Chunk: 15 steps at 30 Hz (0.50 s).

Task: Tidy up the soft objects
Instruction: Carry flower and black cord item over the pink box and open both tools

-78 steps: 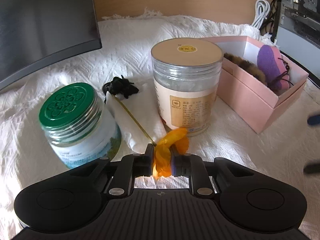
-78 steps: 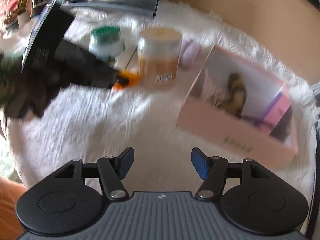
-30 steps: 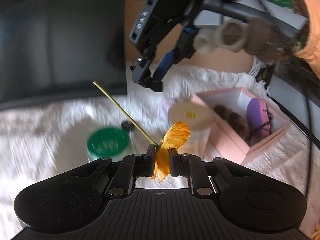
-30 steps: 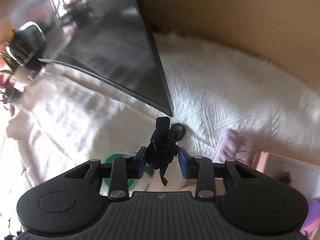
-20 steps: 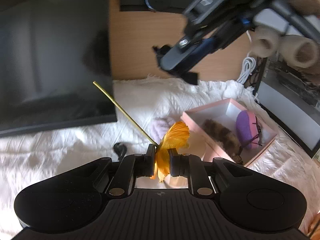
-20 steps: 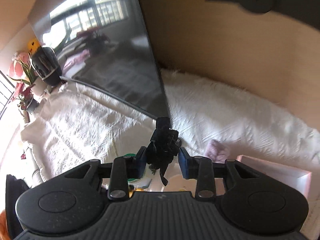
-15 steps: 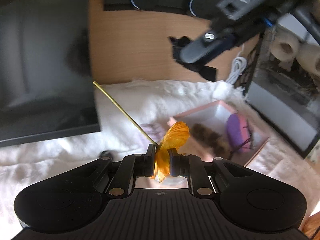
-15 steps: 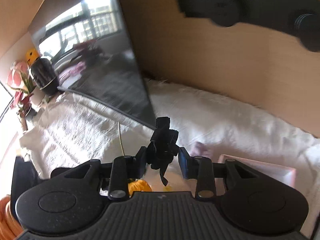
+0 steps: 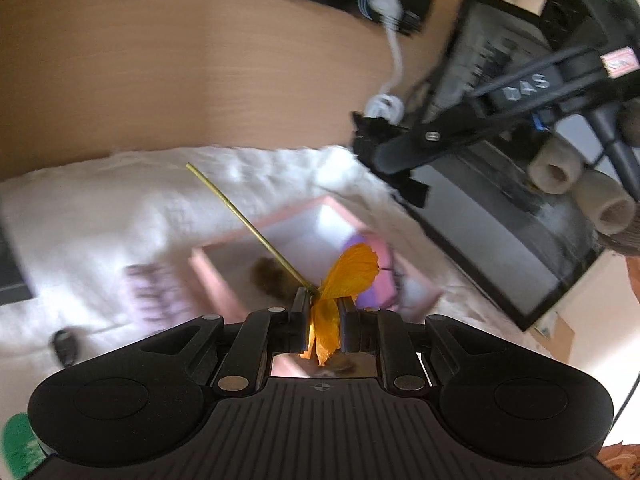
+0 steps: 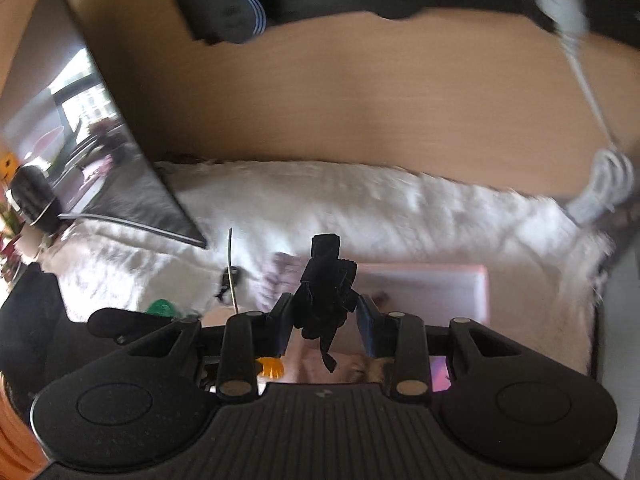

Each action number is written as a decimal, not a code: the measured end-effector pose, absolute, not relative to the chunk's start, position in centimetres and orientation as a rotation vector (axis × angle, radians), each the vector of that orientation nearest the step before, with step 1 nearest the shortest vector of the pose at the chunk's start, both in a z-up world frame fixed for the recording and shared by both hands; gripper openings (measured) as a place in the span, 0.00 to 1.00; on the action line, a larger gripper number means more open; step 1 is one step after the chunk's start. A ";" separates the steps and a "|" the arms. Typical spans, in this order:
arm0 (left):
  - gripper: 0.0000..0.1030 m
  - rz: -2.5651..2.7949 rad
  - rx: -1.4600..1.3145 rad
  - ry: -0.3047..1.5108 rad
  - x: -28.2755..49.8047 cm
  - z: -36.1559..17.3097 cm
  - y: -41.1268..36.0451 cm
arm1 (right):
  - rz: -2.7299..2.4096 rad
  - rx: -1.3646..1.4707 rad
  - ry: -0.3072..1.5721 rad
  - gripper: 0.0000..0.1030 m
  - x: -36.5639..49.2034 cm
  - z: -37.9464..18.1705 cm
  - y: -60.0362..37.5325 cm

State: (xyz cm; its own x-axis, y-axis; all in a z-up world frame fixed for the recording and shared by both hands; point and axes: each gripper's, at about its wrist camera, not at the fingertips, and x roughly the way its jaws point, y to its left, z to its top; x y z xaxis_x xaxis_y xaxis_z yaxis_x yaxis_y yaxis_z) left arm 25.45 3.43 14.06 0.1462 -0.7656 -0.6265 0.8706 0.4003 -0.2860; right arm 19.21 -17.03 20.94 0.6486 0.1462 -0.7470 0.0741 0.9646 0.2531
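Orange petals of an artificial flower (image 9: pixel 352 276) sit pinched between the nearly closed fingers of the left gripper (image 9: pixel 323 322), its thin stem slanting up and away. Beyond those fingertips lies the open pink box (image 9: pixel 224 276). The right gripper (image 10: pixel 326 318) clamps a black fabric bow (image 10: pixel 326 296), which stands above its fingers.

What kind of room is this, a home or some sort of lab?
Most likely a home desk. A dark monitor stands on a white fluffy cover against a wooden panel, with a charging cable and a pink box of soft things nearby.
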 end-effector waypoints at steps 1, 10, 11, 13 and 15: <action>0.16 -1.200 0.164 0.797 25.2 13.9 2.8 | 0.025 0.279 0.870 0.32 19.1 20.7 -17.7; 0.18 -1.249 0.156 0.883 24.3 11.2 -2.9 | -0.088 0.333 0.907 0.32 18.1 18.0 -22.2; 0.18 -1.230 0.140 0.911 24.5 10.8 -3.5 | -0.097 0.341 0.914 0.32 18.1 17.5 -22.5; 0.19 -1.158 0.157 0.983 24.9 9.8 -4.9 | -0.108 0.359 0.927 0.32 18.2 16.6 -22.9; 0.19 -1.071 0.239 0.975 24.8 9.1 -6.0 | -0.112 0.386 0.940 0.32 18.4 15.8 -23.3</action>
